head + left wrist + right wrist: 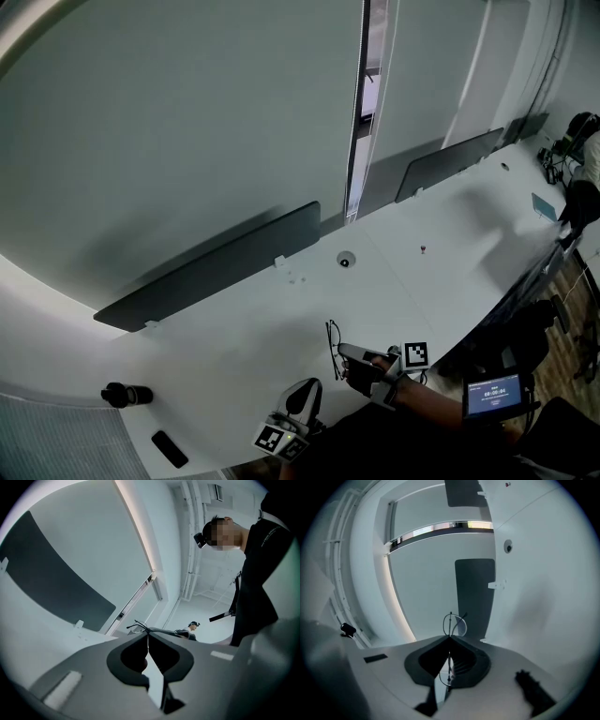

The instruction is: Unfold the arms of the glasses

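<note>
Thin black wire-rimmed glasses (333, 349) are held just above the white table (234, 347), near its front edge. My right gripper (341, 352) is shut on the frame. In the right gripper view one lens ring (456, 623) stands past the shut tips (450, 638), and a second wire loop shows lower down between the jaws. My left gripper (315, 382) sits just left of and below the glasses, jaws shut. In the left gripper view the glasses (135, 626) lie right beyond its tips (147, 632). I cannot tell whether its tips pinch the wire.
Dark divider panels (216, 267) (450, 161) stand along the table's far side. A black cylinder (127, 395) and a flat black bar (170, 448) lie at the front left. A cable grommet (346, 261) sits mid-table. A lit screen (495, 397) is at the person's right.
</note>
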`<action>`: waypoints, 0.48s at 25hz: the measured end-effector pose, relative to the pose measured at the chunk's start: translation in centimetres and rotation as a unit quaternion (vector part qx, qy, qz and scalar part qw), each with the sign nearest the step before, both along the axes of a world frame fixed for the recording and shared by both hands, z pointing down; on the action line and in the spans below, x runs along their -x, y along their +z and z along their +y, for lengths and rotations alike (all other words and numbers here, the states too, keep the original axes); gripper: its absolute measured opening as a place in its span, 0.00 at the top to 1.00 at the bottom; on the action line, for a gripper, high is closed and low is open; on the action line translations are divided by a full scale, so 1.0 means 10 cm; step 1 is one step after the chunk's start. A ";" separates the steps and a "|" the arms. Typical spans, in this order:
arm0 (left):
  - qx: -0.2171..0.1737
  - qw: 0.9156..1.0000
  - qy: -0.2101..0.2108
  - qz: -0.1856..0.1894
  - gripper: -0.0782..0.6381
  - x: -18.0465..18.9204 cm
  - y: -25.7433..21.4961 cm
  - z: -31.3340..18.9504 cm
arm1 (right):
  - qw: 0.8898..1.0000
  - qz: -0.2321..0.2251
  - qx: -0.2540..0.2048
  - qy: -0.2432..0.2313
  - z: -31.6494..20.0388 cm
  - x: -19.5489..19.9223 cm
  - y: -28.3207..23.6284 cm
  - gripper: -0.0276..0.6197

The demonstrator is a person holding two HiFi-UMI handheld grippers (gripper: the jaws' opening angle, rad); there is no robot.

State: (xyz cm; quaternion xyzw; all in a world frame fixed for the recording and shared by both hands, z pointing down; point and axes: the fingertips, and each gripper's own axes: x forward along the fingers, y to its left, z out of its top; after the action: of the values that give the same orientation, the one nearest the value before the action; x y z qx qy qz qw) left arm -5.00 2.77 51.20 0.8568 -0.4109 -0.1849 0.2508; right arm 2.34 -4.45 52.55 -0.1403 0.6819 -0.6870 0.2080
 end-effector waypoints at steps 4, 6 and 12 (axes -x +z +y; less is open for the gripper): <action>0.010 1.000 -0.002 0.009 0.87 0.04 0.03 0.00 | 1.000 -0.011 0.019 0.012 -0.04 0.01 -0.03 0.94; 0.007 1.000 0.001 0.000 0.87 0.02 0.03 0.01 | 0.999 -0.021 0.027 0.018 -0.06 0.01 -0.06 0.94; 0.000 1.000 0.007 -0.011 0.77 -0.05 -0.02 0.01 | 0.998 -0.039 0.035 0.021 -0.08 0.05 -0.15 0.94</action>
State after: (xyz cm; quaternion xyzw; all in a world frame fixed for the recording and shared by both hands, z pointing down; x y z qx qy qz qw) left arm -4.47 2.85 50.97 0.8615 -0.4081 -0.1737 0.2472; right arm 1.81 -5.23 51.08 -0.1350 0.6459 -0.7108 0.2436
